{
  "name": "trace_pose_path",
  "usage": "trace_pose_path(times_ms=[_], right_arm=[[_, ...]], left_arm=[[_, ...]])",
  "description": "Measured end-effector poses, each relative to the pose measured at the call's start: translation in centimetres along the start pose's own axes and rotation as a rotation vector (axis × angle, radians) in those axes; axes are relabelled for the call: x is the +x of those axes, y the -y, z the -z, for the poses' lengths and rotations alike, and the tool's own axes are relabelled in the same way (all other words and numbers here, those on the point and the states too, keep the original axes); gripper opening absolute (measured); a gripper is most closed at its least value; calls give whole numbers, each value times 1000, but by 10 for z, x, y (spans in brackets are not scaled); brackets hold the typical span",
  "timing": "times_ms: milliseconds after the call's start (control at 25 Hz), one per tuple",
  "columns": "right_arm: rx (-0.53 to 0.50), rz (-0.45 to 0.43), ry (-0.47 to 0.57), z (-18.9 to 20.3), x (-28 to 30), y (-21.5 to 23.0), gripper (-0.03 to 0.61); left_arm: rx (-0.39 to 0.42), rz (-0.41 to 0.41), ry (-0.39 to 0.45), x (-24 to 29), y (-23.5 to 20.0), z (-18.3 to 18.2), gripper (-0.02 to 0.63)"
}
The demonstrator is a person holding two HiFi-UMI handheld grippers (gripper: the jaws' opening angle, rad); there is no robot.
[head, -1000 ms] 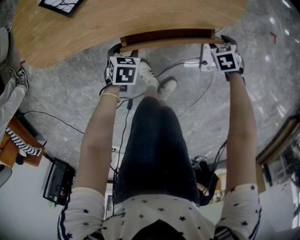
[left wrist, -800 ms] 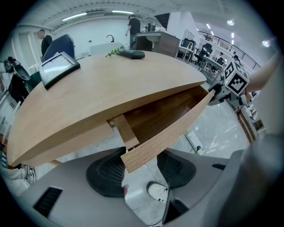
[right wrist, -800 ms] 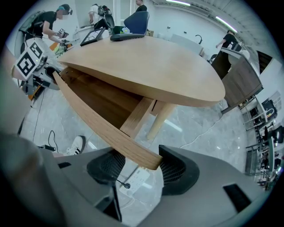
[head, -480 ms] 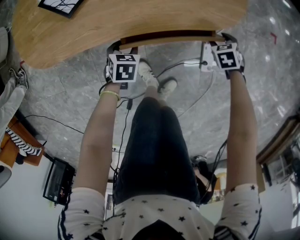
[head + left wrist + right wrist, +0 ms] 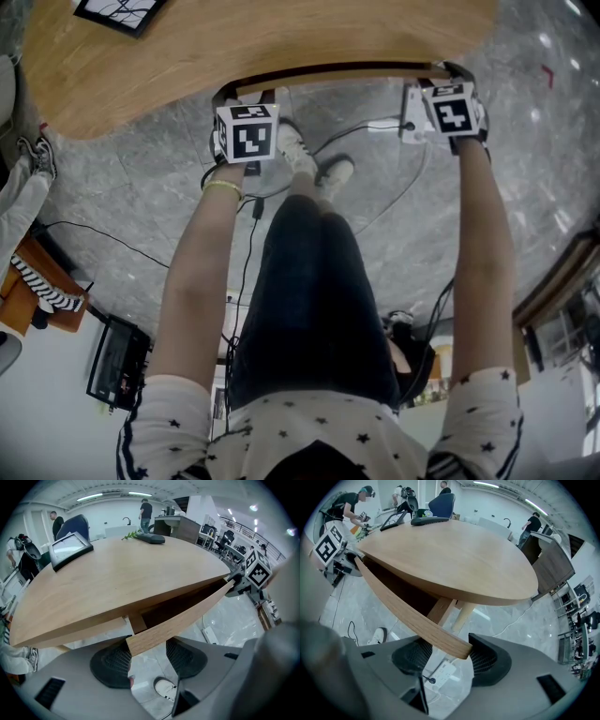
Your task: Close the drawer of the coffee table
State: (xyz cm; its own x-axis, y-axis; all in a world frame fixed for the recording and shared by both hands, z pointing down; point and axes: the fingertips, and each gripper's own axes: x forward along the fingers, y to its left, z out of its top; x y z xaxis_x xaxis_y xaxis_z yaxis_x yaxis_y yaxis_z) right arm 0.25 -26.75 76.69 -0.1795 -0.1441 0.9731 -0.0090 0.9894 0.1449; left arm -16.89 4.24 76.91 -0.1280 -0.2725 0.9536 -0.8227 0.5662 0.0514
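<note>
The oval wooden coffee table point(image 5: 281, 37) has its drawer point(image 5: 337, 68) almost fully in, with only a thin dark slit under the top. My left gripper point(image 5: 247, 94) is at the drawer front's left end and my right gripper point(image 5: 441, 77) is at its right end. In the left gripper view the drawer front point(image 5: 183, 620) ends between the wide-apart jaws of the left gripper point(image 5: 147, 660), with floor showing beside it. In the right gripper view the front's other end point(image 5: 403, 609) lies between the parted jaws of the right gripper point(image 5: 450, 660). Neither gripper clamps the board.
A black-framed tablet point(image 5: 122, 9) lies on the table top. A white power strip point(image 5: 398, 127) and cables point(image 5: 94, 234) lie on the grey stone floor by my shoes point(image 5: 300, 150). The table's legs point(image 5: 464, 616) stand under the top. People move about in the background.
The drawer has slid further in under the table top; the dark opening has shrunk to a slit. Both grippers have moved slightly toward the table with it.
</note>
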Motion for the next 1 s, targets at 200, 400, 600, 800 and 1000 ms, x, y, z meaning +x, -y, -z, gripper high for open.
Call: trace_pose_path(times_ms=[200,400,600,800,1000], right_arm=[[18,16,11,-6,1,3,242],[66,35,28,-13,2,8,242],[87,37,30,-16,3,9,242],[128,38,31,-16,2,12,243],[187,51,56,-23,4,15,244]], left_arm=[[-36,-7,10,2,-3,-4,225],[-75,-15,21,2,-7,-10,229],[-144,-17,37,4,-8,-12,229],[-186,-34,55,4,-8,-15,227],[-201,-38,74,6,-13,-21,227]])
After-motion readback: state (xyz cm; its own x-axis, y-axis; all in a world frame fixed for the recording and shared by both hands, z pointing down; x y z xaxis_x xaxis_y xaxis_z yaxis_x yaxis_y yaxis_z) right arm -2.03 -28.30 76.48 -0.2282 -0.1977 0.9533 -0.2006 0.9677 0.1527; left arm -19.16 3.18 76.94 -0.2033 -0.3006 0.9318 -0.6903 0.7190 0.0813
